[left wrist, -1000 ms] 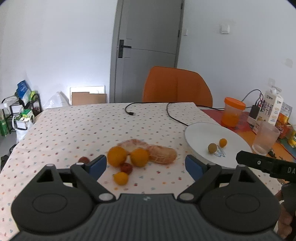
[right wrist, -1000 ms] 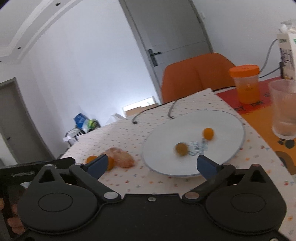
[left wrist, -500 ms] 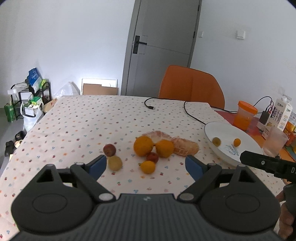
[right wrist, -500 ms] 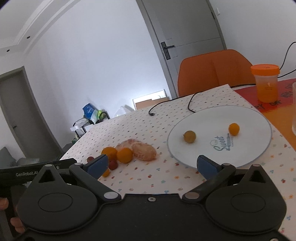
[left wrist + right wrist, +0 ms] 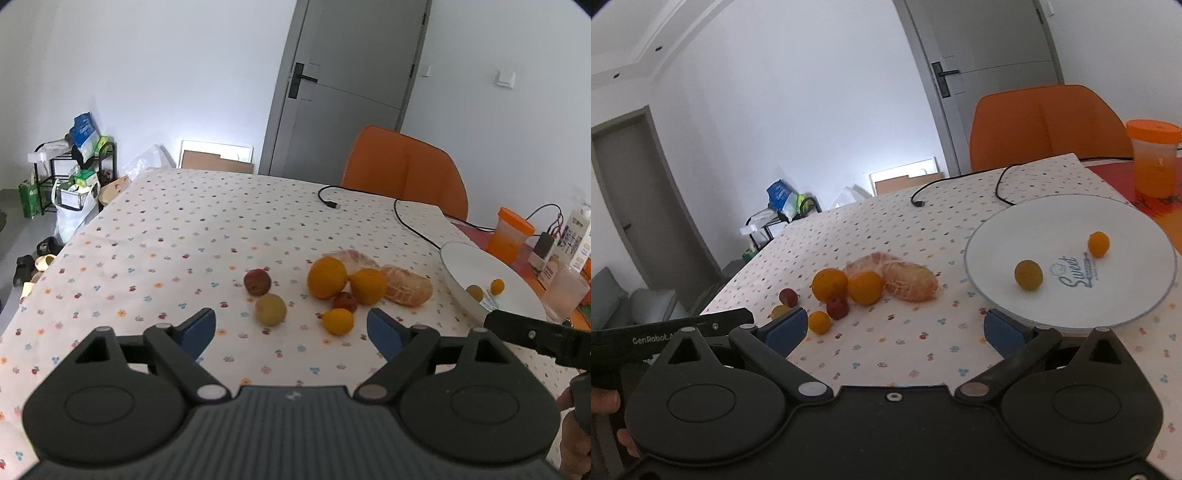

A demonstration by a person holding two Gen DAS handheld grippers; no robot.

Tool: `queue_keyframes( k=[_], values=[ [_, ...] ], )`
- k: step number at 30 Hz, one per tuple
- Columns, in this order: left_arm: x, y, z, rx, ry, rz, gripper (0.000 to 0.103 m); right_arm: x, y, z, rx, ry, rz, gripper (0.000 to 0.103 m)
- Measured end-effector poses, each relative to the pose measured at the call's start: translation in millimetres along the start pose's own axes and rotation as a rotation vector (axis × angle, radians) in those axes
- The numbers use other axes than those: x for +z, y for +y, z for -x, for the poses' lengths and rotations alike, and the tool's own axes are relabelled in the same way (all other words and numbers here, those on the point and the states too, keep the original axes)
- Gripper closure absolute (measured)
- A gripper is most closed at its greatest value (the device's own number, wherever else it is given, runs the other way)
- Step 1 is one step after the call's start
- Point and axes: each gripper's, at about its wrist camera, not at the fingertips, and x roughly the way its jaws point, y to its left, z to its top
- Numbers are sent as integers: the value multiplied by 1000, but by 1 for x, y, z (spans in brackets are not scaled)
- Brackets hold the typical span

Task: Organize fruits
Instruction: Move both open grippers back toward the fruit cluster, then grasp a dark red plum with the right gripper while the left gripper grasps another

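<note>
Loose fruit lies in a cluster on the dotted tablecloth: two oranges (image 5: 327, 277) (image 5: 368, 285), peeled citrus halves (image 5: 408, 290), a small yellow-orange fruit (image 5: 337, 321), two dark red fruits (image 5: 257, 281) (image 5: 345, 300) and a yellow-green fruit (image 5: 271, 309). A white plate (image 5: 1126, 295) holds a yellow-green fruit (image 5: 1028, 275) and a small orange fruit (image 5: 1098, 243). My left gripper (image 5: 291, 328) is open and empty, just short of the cluster. My right gripper (image 5: 893, 326) is open and empty, between the cluster and the plate.
A black cable (image 5: 402, 218) lies across the far side of the table. An orange-lidded cup (image 5: 1154, 162), a clear glass (image 5: 565, 291) and a milk carton (image 5: 576, 236) stand at the right. An orange chair (image 5: 404, 173) stands behind the table.
Both grippers have swung left and drawn back, so the fruit cluster has come more fully into both views. Both stay open. No fruit has moved.
</note>
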Motion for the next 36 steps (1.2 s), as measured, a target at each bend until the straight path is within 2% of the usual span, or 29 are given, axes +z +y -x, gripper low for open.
queue_keyframes(
  k=[3, 10, 25, 28, 36],
  values=[
    [-1, 4, -3, 5, -3, 6, 16, 0, 4, -5, 6, 8, 11, 0],
    [-1, 11, -12, 2, 2, 22, 26, 0, 11, -17, 18, 27, 23, 2],
    [6, 17, -36, -4, 20, 33, 42, 4, 21, -45, 69, 72, 43, 28],
    [8, 18, -42, -4, 26, 33, 44, 5, 24, -52, 80, 80, 47, 31],
    [12, 22, -54, 1, 38, 35, 46, 6, 27, -71, 106, 112, 38, 50]
  ],
)
